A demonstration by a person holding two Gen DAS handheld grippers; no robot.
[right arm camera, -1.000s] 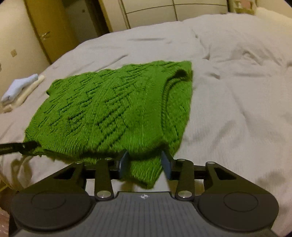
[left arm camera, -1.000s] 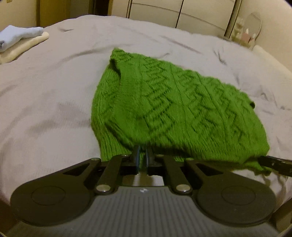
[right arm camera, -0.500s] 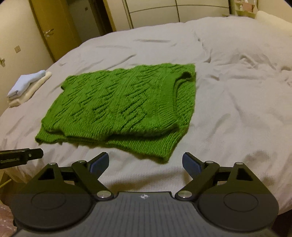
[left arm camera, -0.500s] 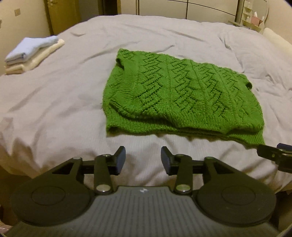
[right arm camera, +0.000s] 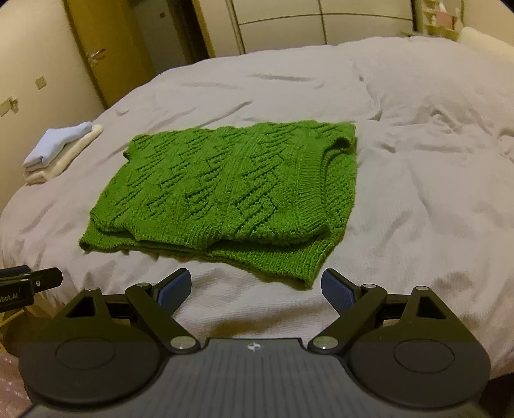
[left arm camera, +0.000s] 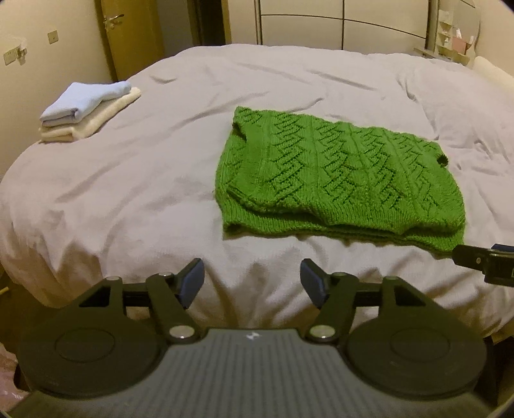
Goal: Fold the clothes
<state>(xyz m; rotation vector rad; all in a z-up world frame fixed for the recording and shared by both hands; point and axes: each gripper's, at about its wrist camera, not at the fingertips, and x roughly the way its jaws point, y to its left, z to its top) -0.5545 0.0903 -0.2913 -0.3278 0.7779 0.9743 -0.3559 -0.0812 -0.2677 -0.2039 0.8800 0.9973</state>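
A green knitted sweater (left arm camera: 337, 173) lies folded in half on the grey bed (left arm camera: 144, 180), its ribbed hem toward me. My left gripper (left arm camera: 252, 283) hovers short of the sweater's near left corner; its jaws are opening and nothing is between them. In the right wrist view the same sweater (right arm camera: 231, 189) lies flat, armhole at the right. My right gripper (right arm camera: 255, 289) stands open just in front of the sweater's near right corner, holding nothing. The other gripper's tip shows at the frame edges (left arm camera: 482, 260) (right arm camera: 29, 279).
A small stack of folded clothes (left arm camera: 86, 109), light blue on cream, sits at the bed's left edge, also in the right wrist view as folded clothes (right arm camera: 59, 151). A yellow door (left arm camera: 128, 35) and pale wardrobe doors (left arm camera: 321, 22) stand behind the bed. The bed's near edge drops off below the grippers.
Both grippers let go of the sweater's near hem, opened, and drew back and up from it. The sweater now lies folded and still on the bed.
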